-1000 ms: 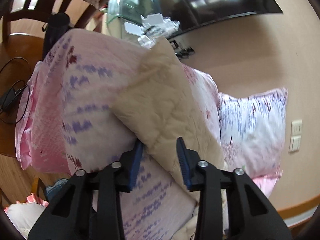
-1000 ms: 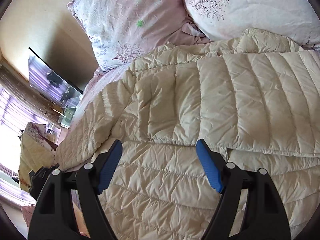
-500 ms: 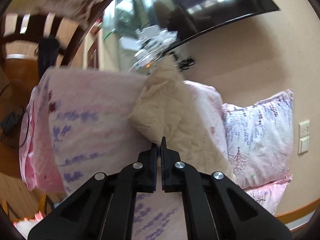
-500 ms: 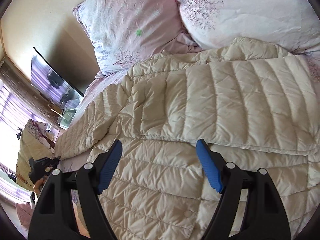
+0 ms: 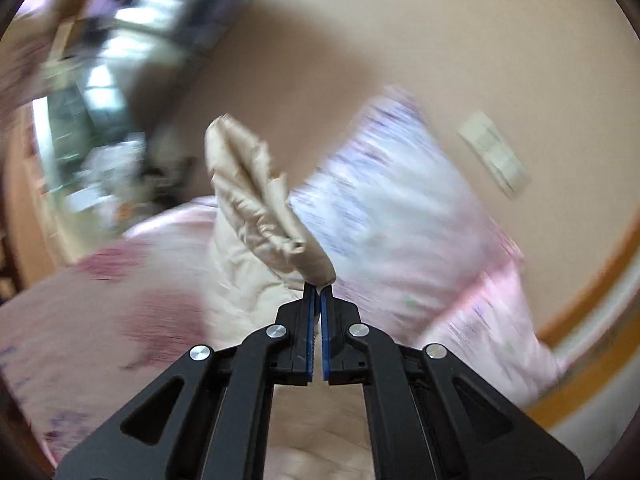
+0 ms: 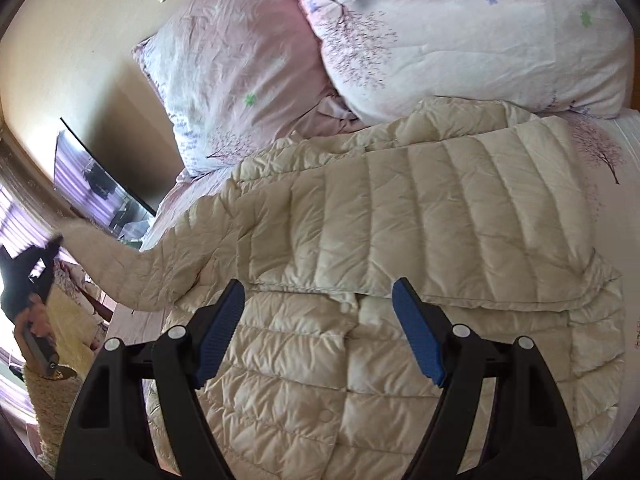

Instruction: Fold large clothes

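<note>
Jacket (image 6: 420,240) spread on bed (image 6: 624,152), sleeve (image 5: 260,200) now pinched in left hand-held gripper (image 5: 318,300) and lifted, open 1 s ago. Probably being swung inward, though blurred; right hand-held gripper (image 6: 320,320) hovering wide, holding nothing.

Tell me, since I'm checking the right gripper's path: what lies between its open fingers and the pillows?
Only the cream down jacket, spread on the bed; its folded-over panel fills the stretch from the right gripper to the pillows. The right wrist view shows this.

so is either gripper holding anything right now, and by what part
The left gripper is shut on the cream puffer jacket, pinching the end of its sleeve. The right gripper is open, holding nothing.
</note>
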